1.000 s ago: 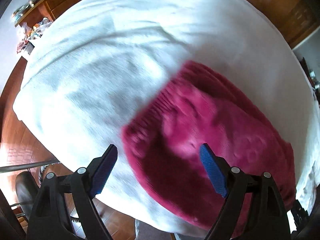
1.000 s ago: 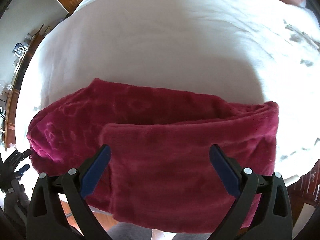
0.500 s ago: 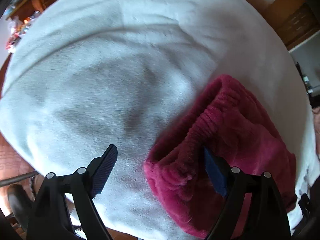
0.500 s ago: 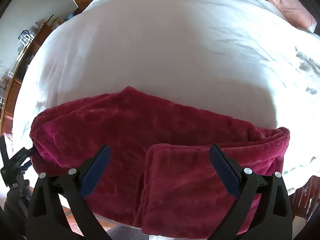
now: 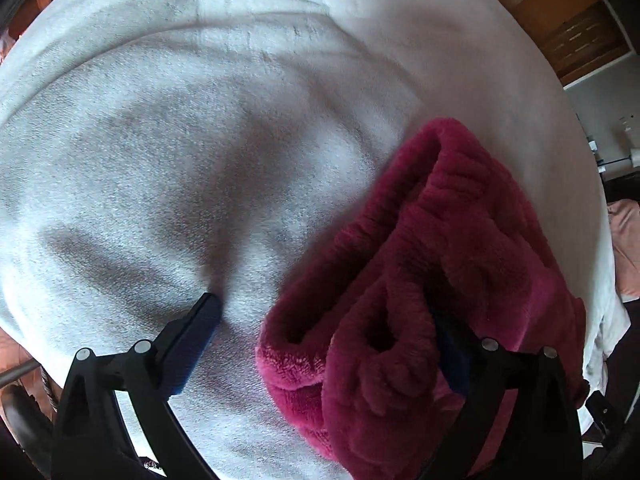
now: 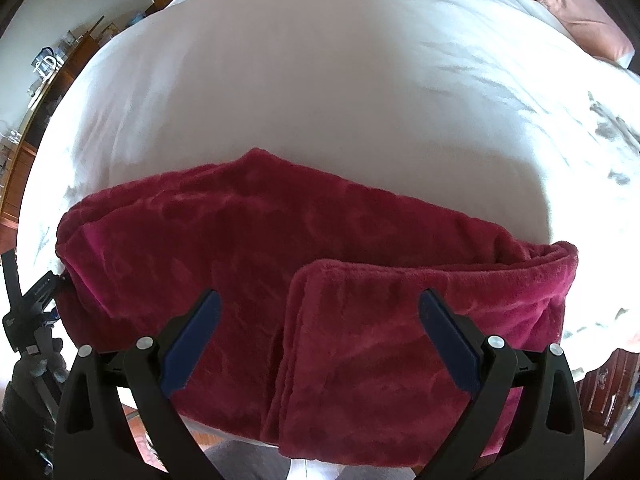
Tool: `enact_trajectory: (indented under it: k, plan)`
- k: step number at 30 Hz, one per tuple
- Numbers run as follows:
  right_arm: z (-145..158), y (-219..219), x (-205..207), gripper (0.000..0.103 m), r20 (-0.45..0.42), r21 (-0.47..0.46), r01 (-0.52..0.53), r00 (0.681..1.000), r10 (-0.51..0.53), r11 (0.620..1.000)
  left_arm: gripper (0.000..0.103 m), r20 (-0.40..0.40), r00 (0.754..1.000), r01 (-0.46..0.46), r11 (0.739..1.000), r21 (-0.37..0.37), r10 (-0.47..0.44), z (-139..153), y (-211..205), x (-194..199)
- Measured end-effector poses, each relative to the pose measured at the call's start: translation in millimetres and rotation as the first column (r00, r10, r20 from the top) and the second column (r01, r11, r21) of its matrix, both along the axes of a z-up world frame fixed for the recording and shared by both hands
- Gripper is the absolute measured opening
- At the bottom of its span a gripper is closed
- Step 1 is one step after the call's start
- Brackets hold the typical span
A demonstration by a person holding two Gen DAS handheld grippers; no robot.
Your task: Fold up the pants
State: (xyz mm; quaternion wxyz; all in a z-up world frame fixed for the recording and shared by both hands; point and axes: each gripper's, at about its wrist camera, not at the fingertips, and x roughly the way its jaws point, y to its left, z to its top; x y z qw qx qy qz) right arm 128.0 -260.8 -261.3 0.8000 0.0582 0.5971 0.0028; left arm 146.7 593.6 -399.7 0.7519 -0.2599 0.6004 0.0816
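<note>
The magenta fleece pants (image 6: 320, 264) lie partly folded along the near edge of a white bed (image 6: 320, 80). One end is folded over on top at the right. In the left wrist view the ribbed waistband end (image 5: 420, 280) bunches up between my fingers. My left gripper (image 5: 320, 320) is open around that end: its left fingertip (image 5: 204, 312) presses on the sheet, its right finger is buried in the fleece. My right gripper (image 6: 320, 308) is open and hovers above the folded flap, holding nothing.
A wooden dresser (image 6: 36, 92) with clutter stands left of the bed. A pink pillow (image 6: 580, 12) lies at the far right corner. Wooden floor and cabinets (image 5: 572, 28) show beyond the bed. My left gripper also shows at the left edge of the right wrist view (image 6: 28, 308).
My left gripper has moved down and in onto the waistband end, which now sits between its fingers. My right gripper has drawn back slightly from the pants, still open.
</note>
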Motion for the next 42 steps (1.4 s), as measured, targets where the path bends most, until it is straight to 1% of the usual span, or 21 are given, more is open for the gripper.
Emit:
enact_trajectory:
  k: [1,2,5,6,8,10,12,13,15,18,20,21,25,28,32,33,34,36,38,41,42]
  plan:
    - [-0.1,-0.4,-0.9,0.100,-0.002,-0.003,0.000,1.000,0.000,1.000,0.095,0.001,1.000,0.004,1.000,-0.007,-0.004,-1.0,0.4,0.6]
    - [-0.4,-0.4,-1.6,0.100,-0.004,-0.004,0.000,1.000,0.000,1.000,0.093,0.002,1.000,0.009,1.000,-0.016,-0.009,4.1,-1.7,2.5]
    - [-1.1,-1.0,-3.2,0.100,-0.009,-0.005,-0.002,1.000,0.002,1.000,0.083,0.007,1.000,0.025,0.999,-0.047,-0.025,2.0,-1.6,6.8]
    - [-1.5,-1.1,-3.6,0.100,-0.011,-0.006,-0.002,1.000,0.002,1.000,0.078,0.010,1.000,0.030,0.998,-0.059,-0.029,0.4,1.3,7.9]
    - [-2.0,-2.1,-4.2,0.100,-0.015,-0.005,0.000,1.000,0.000,1.000,0.071,0.009,0.999,0.032,0.997,-0.073,-0.032,-0.6,2.0,9.3]
    - [-2.0,-3.5,-4.5,0.100,-0.016,-0.005,0.002,1.000,-0.002,1.000,0.053,0.008,1.000,0.028,0.994,-0.109,-0.028,-1.1,3.7,11.6]
    - [-1.9,-5.0,-4.6,0.100,-0.016,-0.003,0.006,1.000,-0.006,1.000,0.044,0.008,0.999,0.032,0.992,-0.122,-0.031,-0.4,6.2,10.7]
    - [-1.6,-5.9,-4.6,0.100,-0.016,-0.001,0.008,1.000,-0.008,1.000,0.040,0.009,0.999,0.038,0.992,-0.122,-0.038,1.5,7.7,11.4]
    - [-1.2,-7.2,-4.5,0.100,-0.015,0.003,0.010,1.000,-0.010,1.000,0.037,0.019,0.999,0.049,0.990,-0.132,-0.047,8.9,9.7,7.8]
    - [0.0,-10.6,-5.0,0.100,-0.010,0.012,0.011,1.000,-0.011,1.000,0.035,0.068,0.996,0.076,0.982,-0.171,-0.066,29.2,10.7,-0.5]
    - [0.5,-13.2,-5.6,0.100,-0.008,0.020,0.010,1.000,-0.010,1.000,0.035,0.100,0.992,0.092,0.978,-0.187,-0.074,41.5,1.6,-12.5]
    - [0.9,-14.6,-6.0,0.100,-0.007,0.023,0.008,1.000,-0.008,1.000,0.034,0.126,0.989,0.100,0.975,-0.198,-0.076,54.0,-7.4,-20.7]
    - [5.5,-21.9,-7.5,0.100,0.003,0.037,-0.006,1.000,0.006,0.999,0.034,0.185,0.980,0.113,0.968,-0.225,-0.071,89.1,-20.1,-38.0]
    - [10.2,-32.0,-10.7,0.100,0.013,0.050,-0.013,1.000,0.012,0.999,0.034,0.230,0.971,0.120,0.960,-0.252,-0.061,108.5,-33.4,-44.1]
    - [16.5,-53.1,-17.2,0.100,0.022,0.061,-0.011,1.000,0.009,0.998,0.033,0.282,0.956,0.161,0.952,-0.260,-0.085,131.4,-59.1,-44.5]
    - [18.0,-59.4,-19.3,0.100,0.024,0.063,-0.009,1.000,0.007,0.998,0.033,0.301,0.948,0.185,0.948,-0.260,-0.102,140.4,-72.7,-46.2]
    - [19.7,-68.0,-22.1,0.100,0.027,0.065,-0.005,1.000,0.004,0.998,0.033,0.312,0.943,0.200,0.945,-0.259,-0.114,139.2,-77.1,-55.4]
    - [22.4,-87.5,-28.8,0.100,0.030,0.071,0.008,1.000,-0.011,0.997,0.033,0.338,0.930,0.240,0.936,-0.256,-0.146,155.4,-105.0,-57.9]
    - [23.4,-105.2,-34.5,0.100,0.028,0.075,0.026,0.999,-0.028,0.997,0.033,0.361,0.916,0.277,0.927,-0.252,-0.176,161.5,-132.0,-62.6]
    - [22.2,-138.2,-44.6,0.100,0.020,0.088,0.064,0.998,-0.066,0.994,0.033,0.402,0.883,0.355,0.904,-0.238,-0.241,181.4,-176.9,-66.0]
    - [21.6,-148.1,-47.7,0.100,0.017,0.092,0.076,0.997,-0.078,0.993,0.033,0.409,0.876,0.372,0.899,-0.233,-0.256,182.1,-191.9,-64.9]
